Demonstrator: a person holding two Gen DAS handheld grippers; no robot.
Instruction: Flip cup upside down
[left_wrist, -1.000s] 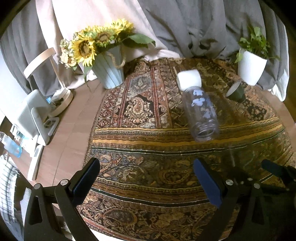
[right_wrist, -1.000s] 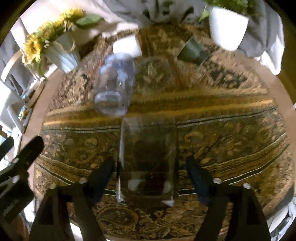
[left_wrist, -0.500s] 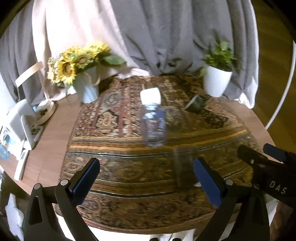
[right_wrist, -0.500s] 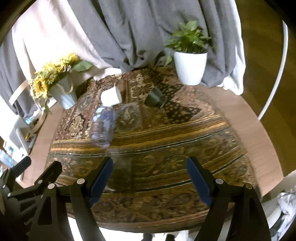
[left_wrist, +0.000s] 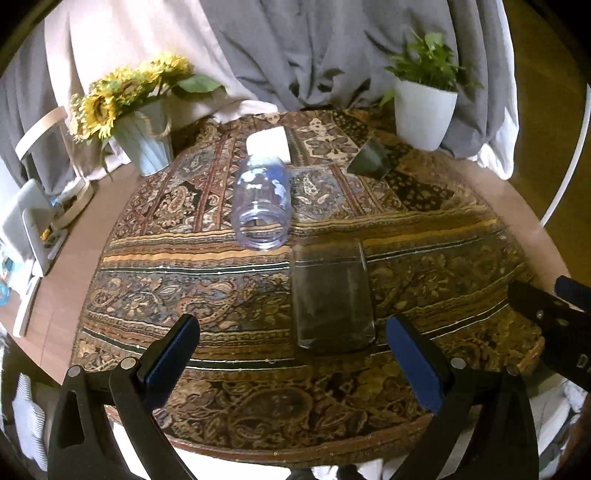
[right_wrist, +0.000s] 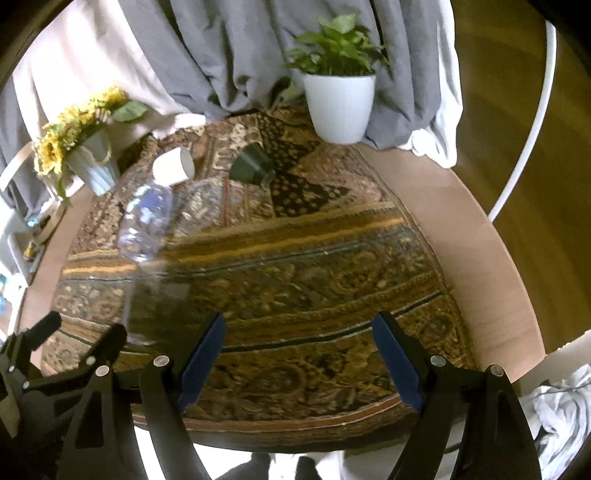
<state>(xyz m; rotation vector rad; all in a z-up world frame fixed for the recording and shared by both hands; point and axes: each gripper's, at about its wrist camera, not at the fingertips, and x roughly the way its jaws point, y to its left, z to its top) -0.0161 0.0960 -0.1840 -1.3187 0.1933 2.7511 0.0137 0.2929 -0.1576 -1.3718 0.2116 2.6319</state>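
Clear glass cup (left_wrist: 332, 295) stands near rug (left_wrist: 184, 295) front edge; my L gripper (left_wrist: 291, 363) & R gripper (right_wrist: 295, 360) both wide open, empty; cup likely slick, fragile; grip mid-wall.

Grey curtains (left_wrist: 314, 48) hang behind a round wooden table (right_wrist: 461, 236) on a wood floor (right_wrist: 517, 55).

Both views are dim and warm-toned, with soft daylight falling from the pale curtain (left_wrist: 122, 48) behind the sunflowers (left_wrist: 122, 88). The patterned cloth (left_wrist: 229, 295) looks murky and yellowish, brightest along its golden band. The right wrist view is slightly smeared near the clear glass cup (right_wrist: 155, 295), which is hard to make out. Fisheye bending curves the counter (right_wrist: 461, 236) edge, and black vignette fills the corners. The white pot (left_wrist: 424, 114) is crisp.
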